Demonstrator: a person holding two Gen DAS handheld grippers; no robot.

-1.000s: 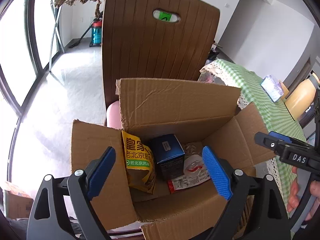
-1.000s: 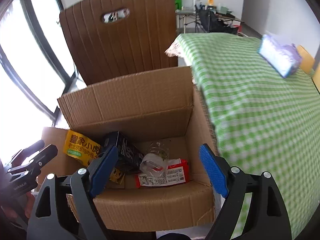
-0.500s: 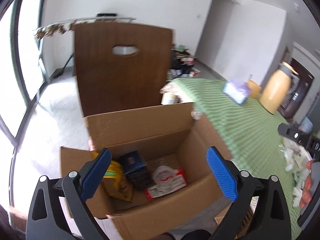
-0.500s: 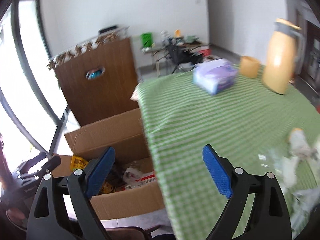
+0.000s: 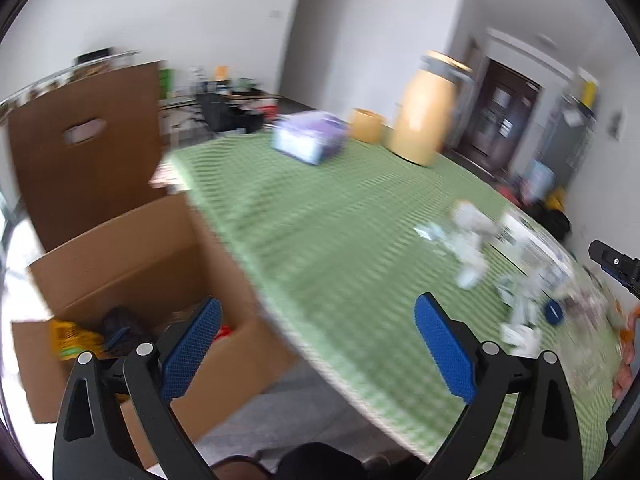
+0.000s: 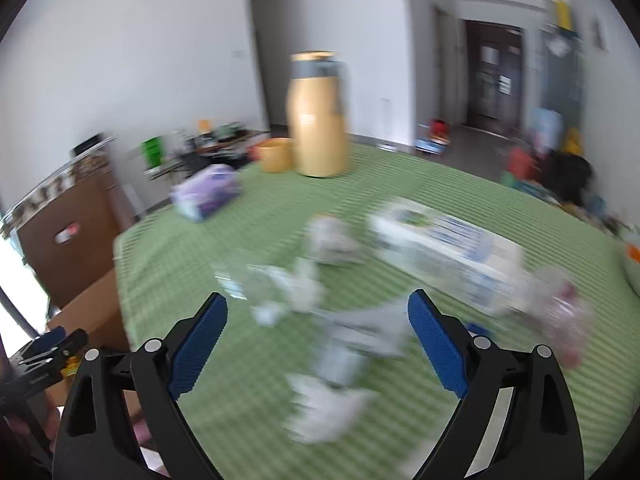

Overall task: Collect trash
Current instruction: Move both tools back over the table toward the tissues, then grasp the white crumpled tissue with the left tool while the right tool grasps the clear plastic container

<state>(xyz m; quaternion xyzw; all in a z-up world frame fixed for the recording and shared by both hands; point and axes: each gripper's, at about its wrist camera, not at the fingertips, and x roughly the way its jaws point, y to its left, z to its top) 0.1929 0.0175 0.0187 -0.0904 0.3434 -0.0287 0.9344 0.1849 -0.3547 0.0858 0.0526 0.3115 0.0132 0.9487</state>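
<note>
Carton (image 6: 444,252) lies flat, long axis running far-left to near-right; both tools (image 5: 316,344) (image 6: 316,344) gape empty.

The left gripper (image 5: 316,344) hangs wide open with nothing between its 2 blue pads (image 5: 191,347), over the green checked tablecloth (image 5: 320,232). The cardboard box (image 5: 132,260) sits lower left; blurred white scraps (image 5: 472,248), probably crumpled paper, lie right.

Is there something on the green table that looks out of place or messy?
Yes. Crumpled white scraps and a long flat box lie scattered on the green checked tablecloth, unlike the upright yellow jug. Blur hides finer detail.
</note>
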